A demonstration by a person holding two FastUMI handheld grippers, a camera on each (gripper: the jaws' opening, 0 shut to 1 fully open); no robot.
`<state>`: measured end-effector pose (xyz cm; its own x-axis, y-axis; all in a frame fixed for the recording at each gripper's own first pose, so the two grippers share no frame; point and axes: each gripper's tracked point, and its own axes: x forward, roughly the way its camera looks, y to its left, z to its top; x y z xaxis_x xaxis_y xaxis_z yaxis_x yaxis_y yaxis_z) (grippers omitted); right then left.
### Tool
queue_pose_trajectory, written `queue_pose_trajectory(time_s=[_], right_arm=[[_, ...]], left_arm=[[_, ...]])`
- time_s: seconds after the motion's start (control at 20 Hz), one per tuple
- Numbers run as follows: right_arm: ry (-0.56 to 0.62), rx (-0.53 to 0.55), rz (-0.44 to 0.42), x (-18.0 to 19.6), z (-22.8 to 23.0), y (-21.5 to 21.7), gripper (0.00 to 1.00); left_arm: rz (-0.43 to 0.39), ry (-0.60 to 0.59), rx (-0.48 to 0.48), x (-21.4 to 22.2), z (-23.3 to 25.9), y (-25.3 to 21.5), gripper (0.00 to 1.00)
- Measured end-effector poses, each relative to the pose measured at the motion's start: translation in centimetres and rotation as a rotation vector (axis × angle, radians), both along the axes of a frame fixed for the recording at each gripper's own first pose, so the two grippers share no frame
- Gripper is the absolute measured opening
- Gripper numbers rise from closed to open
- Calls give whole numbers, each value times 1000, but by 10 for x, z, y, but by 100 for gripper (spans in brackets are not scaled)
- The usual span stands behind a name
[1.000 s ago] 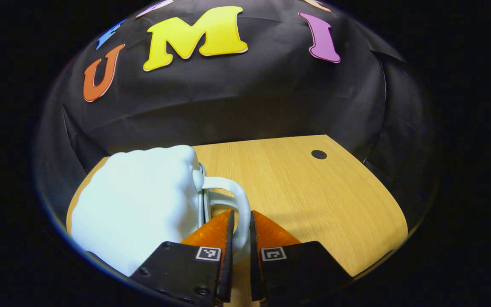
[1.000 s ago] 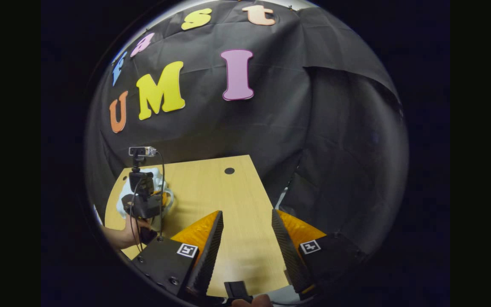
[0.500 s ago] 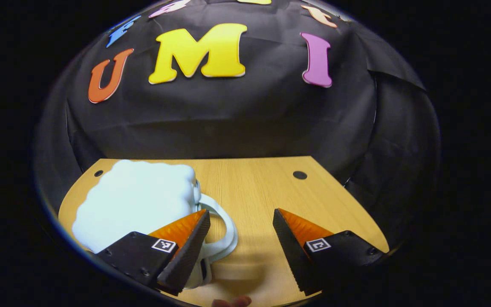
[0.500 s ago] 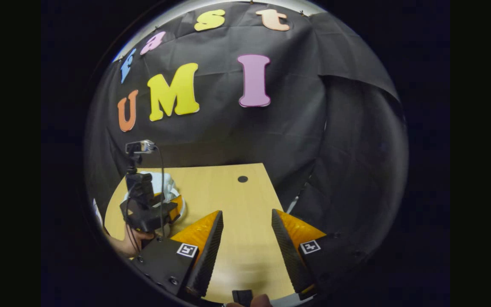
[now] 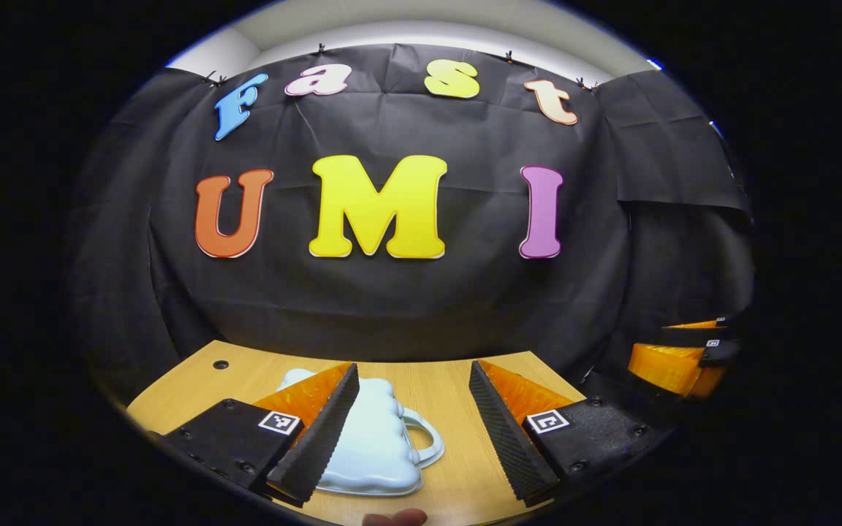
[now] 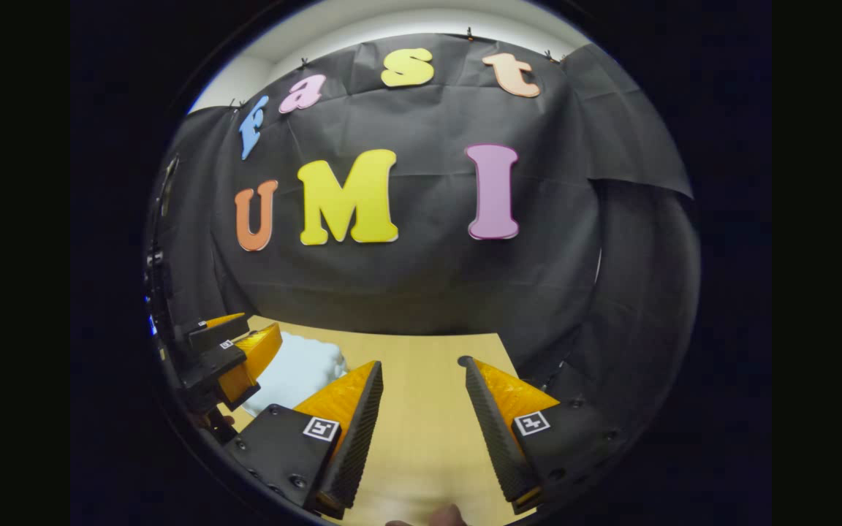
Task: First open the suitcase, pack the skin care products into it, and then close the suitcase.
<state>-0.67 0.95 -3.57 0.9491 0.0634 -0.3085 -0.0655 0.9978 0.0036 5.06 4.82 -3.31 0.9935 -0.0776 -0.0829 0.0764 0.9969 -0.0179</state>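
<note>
Left tongs (image 5: pixel 412 420) off — suitcase (image 5: pixel 373 446) handle rightward

A staged recording booth rather than a lived-in room: black cloth (image 5: pixel 406 307) clipped up as a backdrop below a pale ceiling strip (image 6: pixel 421 18), with one light wooden table (image 6: pixel 421 424) set against it

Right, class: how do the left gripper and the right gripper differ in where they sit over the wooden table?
The left gripper hovers over the closed pale blue cloud-shaped suitcase; the right gripper hovers over bare wooden table. The suitcase lies off to the right gripper's left, but straight ahead of the left gripper. Both are open and hold nothing.
</note>
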Motion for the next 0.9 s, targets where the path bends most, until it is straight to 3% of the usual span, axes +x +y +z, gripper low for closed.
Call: queue_pose_trajectory(time_s=[0.15,0.2,0.3,0.35,0.4,0.65,0.9], right_arm=[[-14,13,37,4,5,25,69],[-21,17,50,6,8,31,69],[-35,12,68,8,13,40,69],[-41,11,72,8,15,43,64],[-46,15,74,8,16,46,69],[-46,18,66,9,16,48,69],[-131,16,5,11,36,36,69]], left_arm=[[26,-50,16,-9,19,19,96],[31,-68,21,-11,25,25,100],[38,-96,22,-14,34,33,96],[38,-104,20,-17,37,36,96],[39,-111,22,-18,39,38,96],[35,-110,22,-18,36,44,96],[37,-134,25,-22,45,45,96]])
